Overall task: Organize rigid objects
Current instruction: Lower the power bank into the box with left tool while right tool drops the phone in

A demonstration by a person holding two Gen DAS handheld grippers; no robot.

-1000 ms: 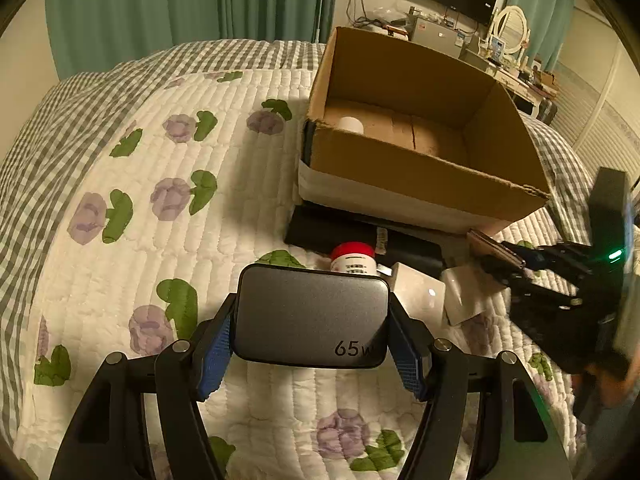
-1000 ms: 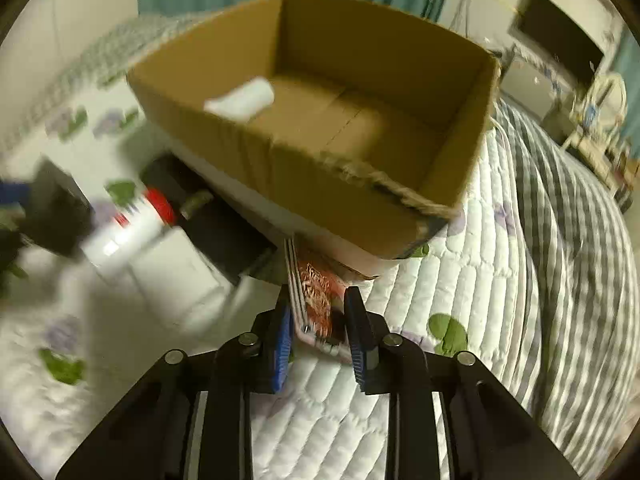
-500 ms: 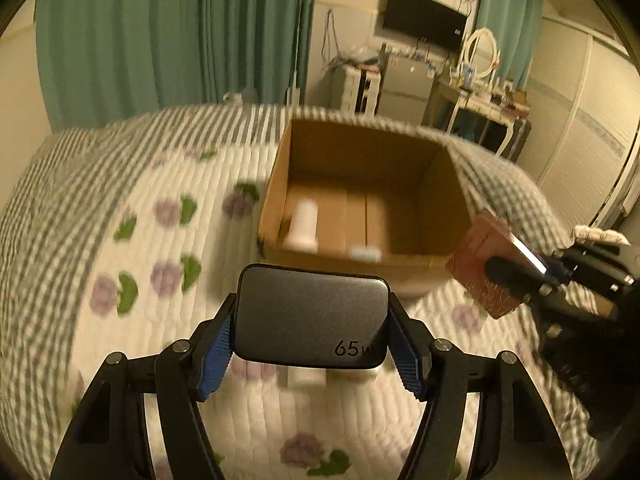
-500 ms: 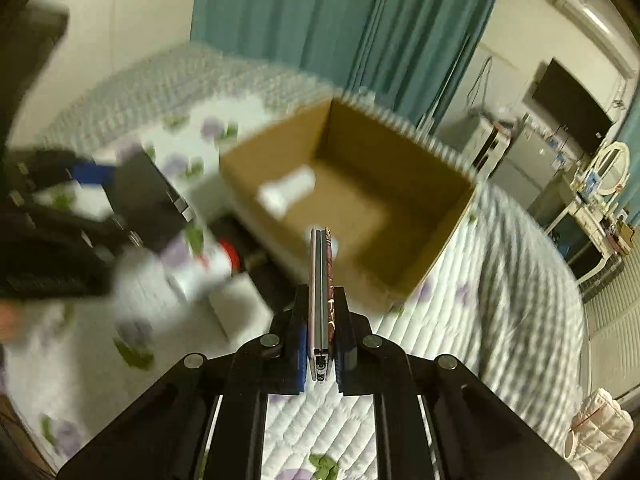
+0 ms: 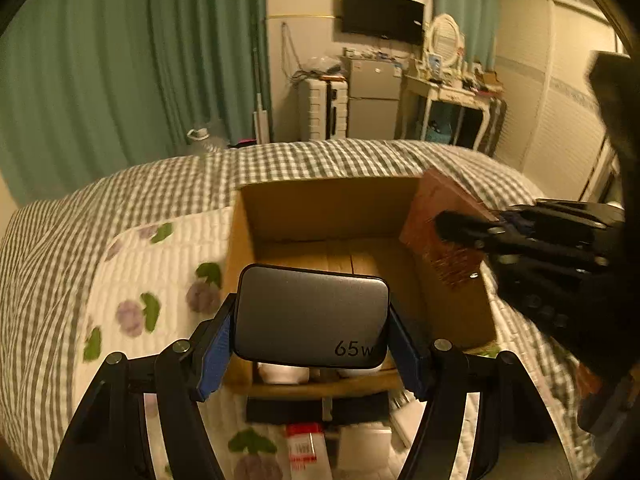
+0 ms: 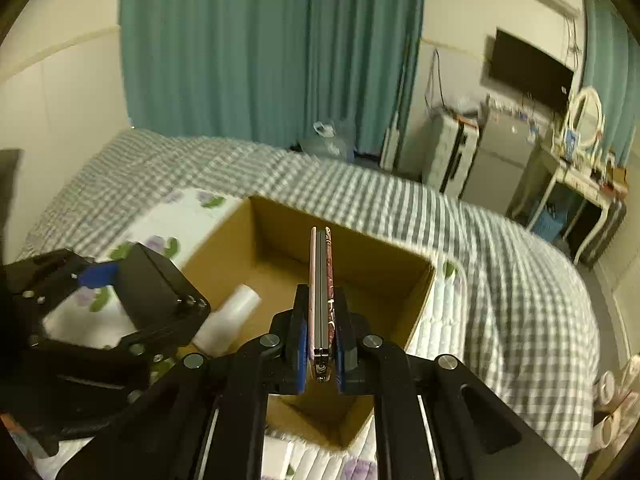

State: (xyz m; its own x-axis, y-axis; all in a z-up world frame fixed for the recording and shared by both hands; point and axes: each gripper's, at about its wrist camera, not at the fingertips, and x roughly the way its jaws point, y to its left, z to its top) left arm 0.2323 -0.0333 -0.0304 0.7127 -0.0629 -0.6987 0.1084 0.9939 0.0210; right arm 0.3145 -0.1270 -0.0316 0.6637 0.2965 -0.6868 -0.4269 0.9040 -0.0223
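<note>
My left gripper (image 5: 311, 326) is shut on a dark grey rounded block marked "65w" (image 5: 308, 312) and holds it above the near edge of an open cardboard box (image 5: 332, 208) on the bed. My right gripper (image 6: 321, 354) is shut on a thin flat red patterned case (image 6: 321, 280), held edge-up over the box (image 6: 384, 264); in the left wrist view it (image 5: 444, 232) hangs over the box's right wall. A white cylinder (image 6: 232, 320) lies inside the box. The left gripper shows at the left of the right wrist view (image 6: 120, 292).
A red-capped white bottle (image 5: 304, 448), a black flat item (image 5: 320, 408) and a white box (image 5: 364, 448) lie on the floral quilt (image 5: 152, 264) in front of the box. Green curtains, a fridge and a desk stand behind the bed.
Both grippers rose from the quilt and moved forward over the box, each still holding its object. The red case now hangs over the box's right side.
</note>
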